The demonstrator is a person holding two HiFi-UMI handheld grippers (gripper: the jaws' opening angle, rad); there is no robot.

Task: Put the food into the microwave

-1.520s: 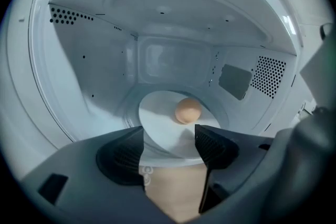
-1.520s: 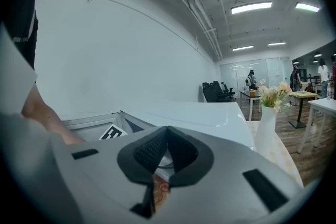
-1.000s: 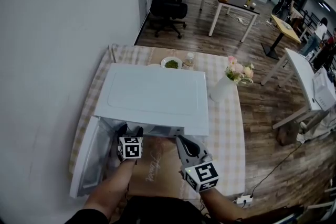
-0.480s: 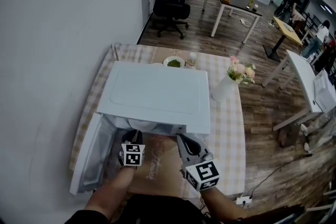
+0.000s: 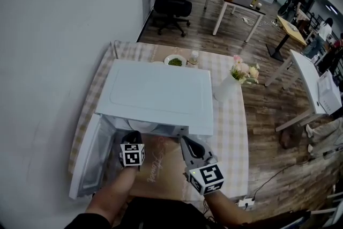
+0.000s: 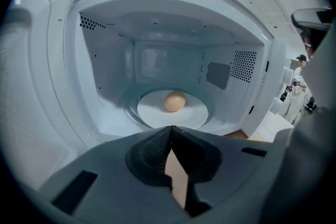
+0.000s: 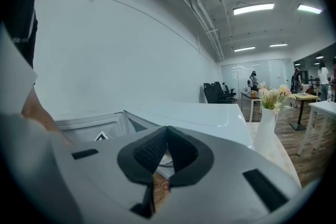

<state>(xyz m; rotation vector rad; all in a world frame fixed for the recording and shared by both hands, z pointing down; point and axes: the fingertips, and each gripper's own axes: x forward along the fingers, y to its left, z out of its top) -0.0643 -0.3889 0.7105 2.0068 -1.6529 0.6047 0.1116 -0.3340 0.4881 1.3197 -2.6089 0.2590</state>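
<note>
Food (image 6: pixel 175 101) was where?

On the white plate (image 6: pixel 152 115) inside the open microwave (image 5: pixel 155 95), in the middle of the left gripper view.

And the grippers?

The left gripper (image 6: pixel 170 129) was squeezed together on nothing, low in the frame, before the opening. The right gripper (image 7: pixel 167 129) was squeezed together and empty too.

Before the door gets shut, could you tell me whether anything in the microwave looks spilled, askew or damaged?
Nothing stands out: the round food sits near the middle of the plate, which lies flat in the microwave; no spill or damage shows.
</note>
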